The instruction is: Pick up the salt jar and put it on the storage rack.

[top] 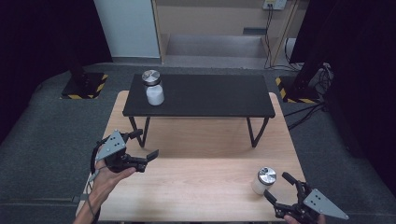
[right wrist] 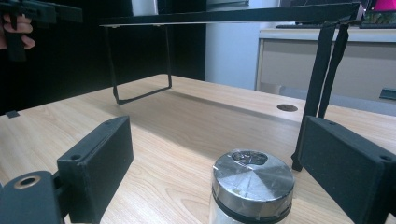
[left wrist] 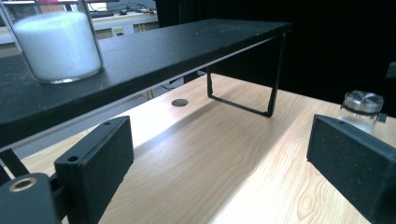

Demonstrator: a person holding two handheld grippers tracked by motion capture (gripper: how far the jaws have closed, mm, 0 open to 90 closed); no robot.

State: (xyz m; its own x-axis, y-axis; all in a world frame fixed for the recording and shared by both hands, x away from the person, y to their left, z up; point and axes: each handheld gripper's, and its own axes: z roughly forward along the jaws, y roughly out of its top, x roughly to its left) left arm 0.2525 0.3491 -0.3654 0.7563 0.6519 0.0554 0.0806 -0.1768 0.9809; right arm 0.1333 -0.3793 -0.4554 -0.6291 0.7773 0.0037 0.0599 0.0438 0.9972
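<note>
A jar of white powder with a silver lid [top: 154, 88] stands on the left end of a black raised shelf [top: 210, 95]; in the left gripper view this jar [left wrist: 58, 44] is at the upper left. A second such jar [top: 264, 180] stands on the wooden table [top: 196, 186] at the front right. My left gripper [top: 145, 144] is open in front of the shelf's left leg, holding nothing. My right gripper [top: 276, 185] is open just right of the second jar. In the right gripper view that jar [right wrist: 252, 186] sits low between the open jaws, untouched.
The shelf's thin black legs [top: 252, 133] stand on the table's middle. A round cable hole [left wrist: 180, 102] lies under the shelf. Dark carpet surrounds the table, with hazard-striped stand bases [top: 84, 86] and cables [top: 303, 109] behind it.
</note>
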